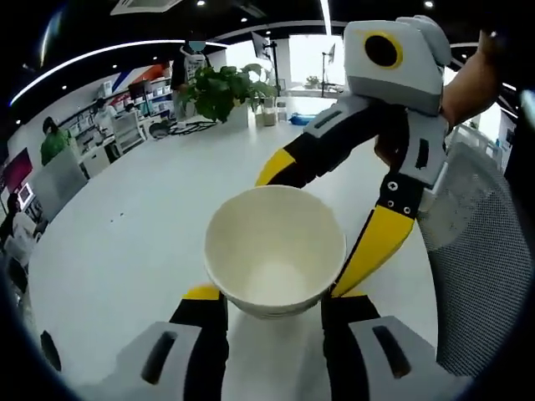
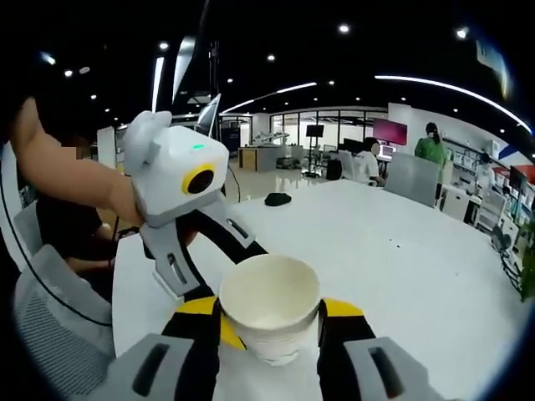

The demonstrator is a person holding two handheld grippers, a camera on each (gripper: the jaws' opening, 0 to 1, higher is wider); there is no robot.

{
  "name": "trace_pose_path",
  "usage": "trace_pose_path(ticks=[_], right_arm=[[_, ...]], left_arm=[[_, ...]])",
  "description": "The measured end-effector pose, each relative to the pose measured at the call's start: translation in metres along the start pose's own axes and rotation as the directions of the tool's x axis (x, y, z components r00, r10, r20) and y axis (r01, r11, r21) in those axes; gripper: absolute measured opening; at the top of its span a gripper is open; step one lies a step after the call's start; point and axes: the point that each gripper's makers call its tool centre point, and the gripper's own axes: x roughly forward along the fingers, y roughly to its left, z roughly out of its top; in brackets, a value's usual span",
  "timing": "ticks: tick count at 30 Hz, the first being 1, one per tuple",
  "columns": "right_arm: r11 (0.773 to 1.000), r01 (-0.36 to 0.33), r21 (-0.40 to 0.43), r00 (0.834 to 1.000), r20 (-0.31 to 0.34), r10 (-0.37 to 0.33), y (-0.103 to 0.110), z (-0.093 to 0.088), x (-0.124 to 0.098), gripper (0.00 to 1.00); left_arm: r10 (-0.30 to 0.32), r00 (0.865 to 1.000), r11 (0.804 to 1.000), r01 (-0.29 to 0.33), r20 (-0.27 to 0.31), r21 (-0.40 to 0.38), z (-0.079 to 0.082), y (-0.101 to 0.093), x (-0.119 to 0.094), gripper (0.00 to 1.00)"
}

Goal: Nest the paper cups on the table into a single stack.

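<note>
Both grippers meet over the white bench (image 1: 125,251). The left gripper (image 1: 274,311) and right gripper (image 2: 269,322) each close their fingers on the paper cup (image 1: 274,259), probably 1 stack. Thin, light, crushable: hold low, gently.
</note>
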Motion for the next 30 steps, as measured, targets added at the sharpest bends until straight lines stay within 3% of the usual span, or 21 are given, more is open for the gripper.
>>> trace_pose_path(ticks=[9,17,20,26,30], right_arm=[[1.000,-0.006,0.008,1.000,-0.030,0.006,0.003,-0.008,0.005,0.44],[1.000,0.003,0.027,0.998,-0.060,-0.001,-0.001,-0.018,0.006,0.45],[0.995,-0.001,0.104,0.999,-0.036,0.005,0.003,-0.012,0.003,0.50],[0.996,0.006,0.086,1.000,-0.018,-0.004,0.004,-0.012,-0.005,0.60],[0.997,0.017,0.076,1.000,-0.016,-0.016,0.005,-0.016,-0.017,0.64]], left_arm=[[-0.008,0.999,1.000,0.007,-0.042,-0.012,-0.014,0.002,0.005,0.42],[0.000,0.999,1.000,-0.001,-0.038,-0.027,-0.017,0.005,0.005,0.39],[-0.002,0.999,0.999,0.001,-0.034,-0.036,-0.018,0.006,0.004,0.40],[0.003,1.000,0.998,-0.004,-0.006,-0.070,-0.020,0.002,-0.001,0.49],[0.041,0.999,0.992,-0.038,0.030,-0.119,-0.021,0.002,-0.012,0.53]])
